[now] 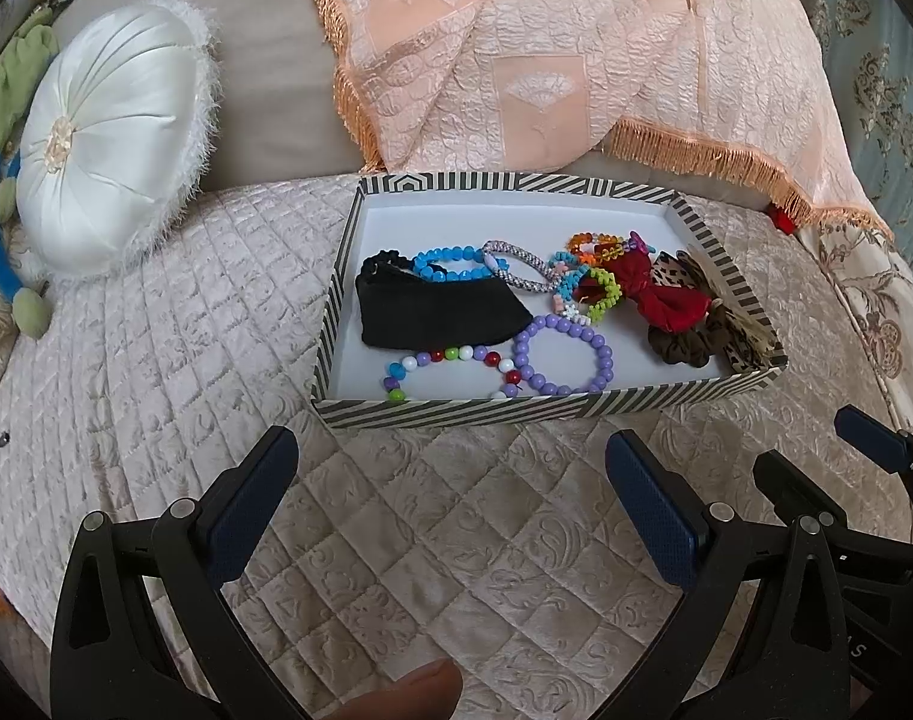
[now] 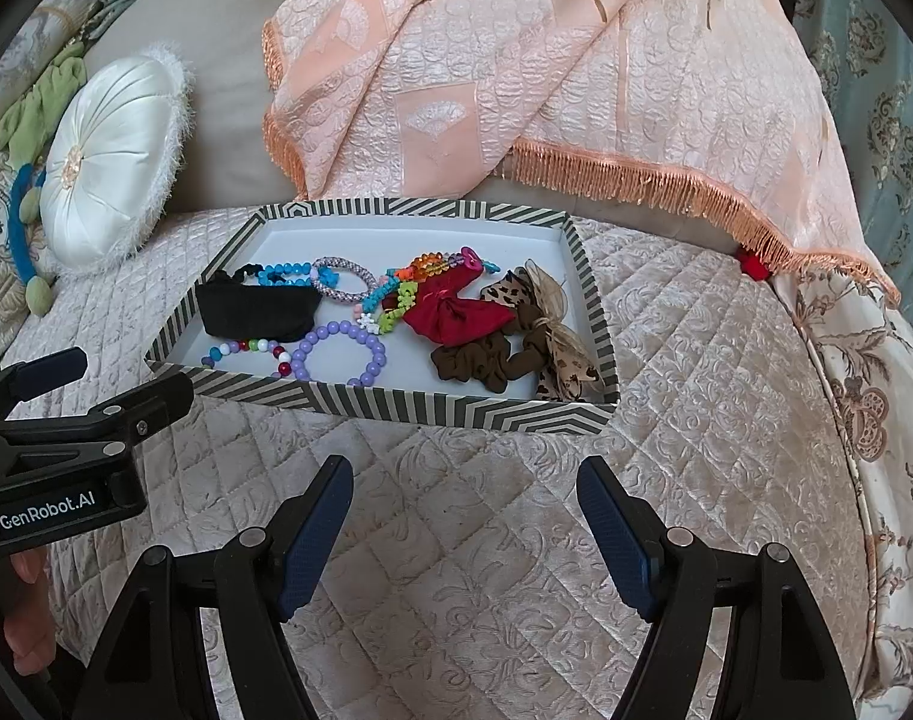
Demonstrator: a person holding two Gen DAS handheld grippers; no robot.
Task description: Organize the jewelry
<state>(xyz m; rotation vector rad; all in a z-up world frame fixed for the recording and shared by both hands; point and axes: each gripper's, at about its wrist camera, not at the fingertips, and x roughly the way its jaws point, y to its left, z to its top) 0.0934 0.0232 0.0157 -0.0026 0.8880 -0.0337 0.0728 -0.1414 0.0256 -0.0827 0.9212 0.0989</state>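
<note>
Quilted cream bedspread [image 2: 666,420] bears a striped box [image 2: 396,405]; both grippers' fingers gape empty.

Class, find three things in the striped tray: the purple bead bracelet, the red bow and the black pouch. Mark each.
purple bead bracelet [image 1: 600,343]: left wrist view, on a bead of its right side.
red bow [image 2: 456,315]: right wrist view, on its middle fold.
black pouch [image 1: 438,315]: left wrist view, on its middle.

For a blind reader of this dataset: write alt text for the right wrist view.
A striped shallow box on a quilted bedspread holds beaded bracelets, including a purple bead bracelet, a black pouch, a red bow and brown scrunchies. The open right gripper hangs short of the box; the left gripper shows at left.
</note>
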